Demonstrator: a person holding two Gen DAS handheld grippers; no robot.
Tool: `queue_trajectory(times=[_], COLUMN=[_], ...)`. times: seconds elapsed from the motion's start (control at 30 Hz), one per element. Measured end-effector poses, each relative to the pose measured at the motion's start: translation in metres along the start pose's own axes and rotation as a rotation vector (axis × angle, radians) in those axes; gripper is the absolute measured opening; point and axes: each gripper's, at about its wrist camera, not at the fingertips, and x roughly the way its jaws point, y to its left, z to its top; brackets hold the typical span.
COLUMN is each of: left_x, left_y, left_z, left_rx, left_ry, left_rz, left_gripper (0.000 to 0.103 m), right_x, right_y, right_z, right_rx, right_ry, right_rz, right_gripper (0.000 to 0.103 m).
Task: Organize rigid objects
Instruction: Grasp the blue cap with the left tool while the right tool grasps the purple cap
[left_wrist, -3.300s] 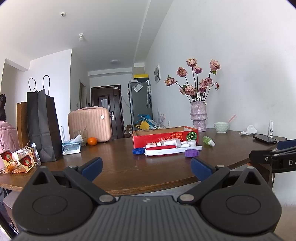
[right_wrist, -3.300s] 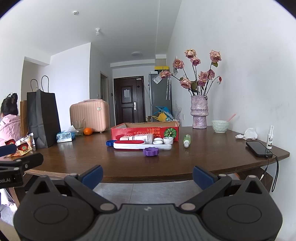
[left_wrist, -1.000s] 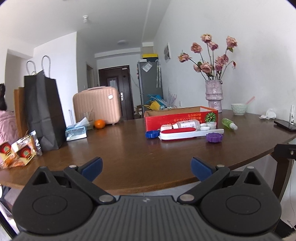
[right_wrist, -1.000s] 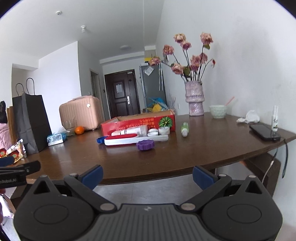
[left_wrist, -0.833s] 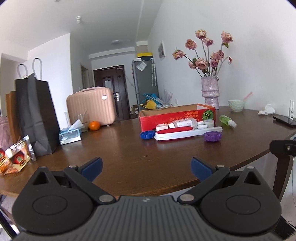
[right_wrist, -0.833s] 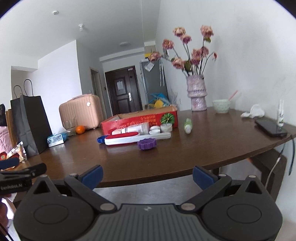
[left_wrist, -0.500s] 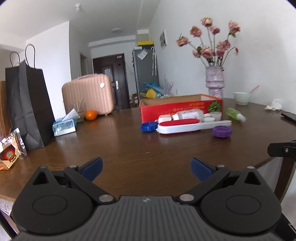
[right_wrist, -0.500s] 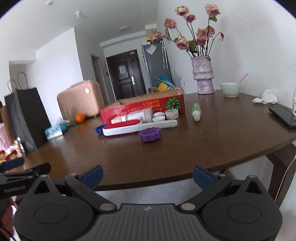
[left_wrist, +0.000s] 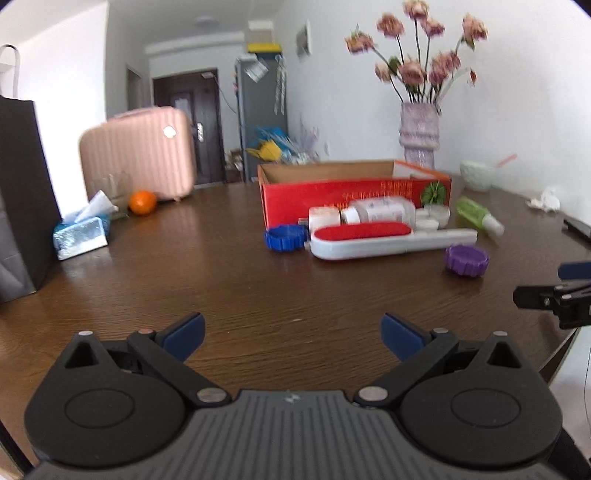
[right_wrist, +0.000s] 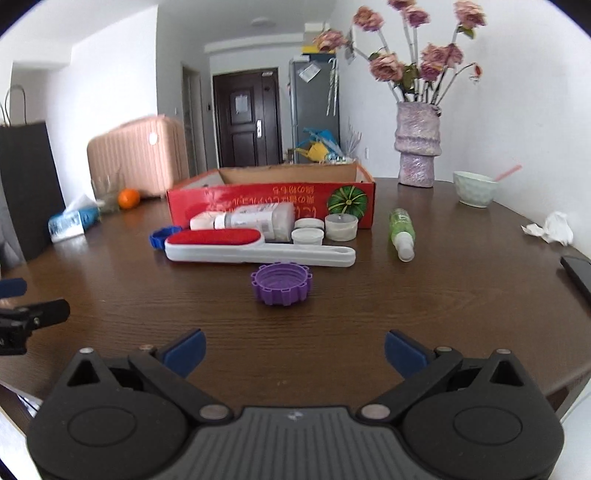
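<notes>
I hold both tools above the near edge of the dark brown wooden table; the left gripper has its two blue-tipped fingers wide apart with nothing between them, and the right gripper is spread the same way and holds nothing.

Straight in front of the right gripper lies the purple ribbed plastic cap, mouth up, alone on the wood; just behind it lies the long white brush with a red pad, flat and crosswise; at its left end I see the blue ribbed plastic cap, partly hidden.

Behind the brush lies a white bottle on its side; next to it are two small round white jars and a short white cup; all of these are close against the front wall of the open red cardboard box.

To the right of the box, apart from it, the green spray bottle with a white cap lies on its side.

Farther back I see the pale purple vase with pink flowers, a light green bowl, an orange fruit and a blue tissue pack; a pink suitcase is behind the fruit.
</notes>
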Motion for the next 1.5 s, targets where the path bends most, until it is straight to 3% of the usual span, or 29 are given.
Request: queue_trajectory(times=[0.17,0.27,0.5,0.67,0.83,1.0,1.07,1.27,1.5], left_x=[0.017,0.031,0.068,0.101,0.138,0.172,0.181,0.201,0.214], left_y=[0.004,0.009,0.026,0.034,0.048,0.058,0.06,0.055,0.047], left_z=[0.009,0.019,0.043,0.059,0.075,0.079,0.081,0.091,0.093], left_rx=[0.051,0.061,0.053,0.103,0.034,-0.024,-0.043,-0.015,0.005], left_ry=[-0.01,0.021,0.083,0.094,0.148,0.222,0.232,0.223,0.223], left_rz=[0.006,-0.022,-0.097,-0.075,-0.107,-0.143,-0.149,-0.172,-0.192], left_gripper=[0.103,0.103,0.103,0.103,0.103,0.102,0.1,0.083,0.06], right_x=[0.022,0.032,0.051,0.067,0.078,0.089,0.092,0.099,0.103], right_y=[0.002,0.003,0.008,0.007,0.008,0.009,0.006,0.001,-0.001], right_z=[0.011,0.017,0.029,0.038,0.043,0.045,0.047,0.051,0.053], right_rx=[-0.015,-0.021,-0.039,-0.037,-0.04,-0.04,-0.03,-0.032,-0.035], right_ry=[0.04,0.049,0.039,0.065,0.081,0.104,0.115,0.11,0.103], right_rz=[-0.002,0.013,0.033,0.033,0.054,0.034,0.03,0.017,0.02], right_gripper=[0.101,0.094,0.094,0.094,0.093,0.077,0.068,0.053,0.053])
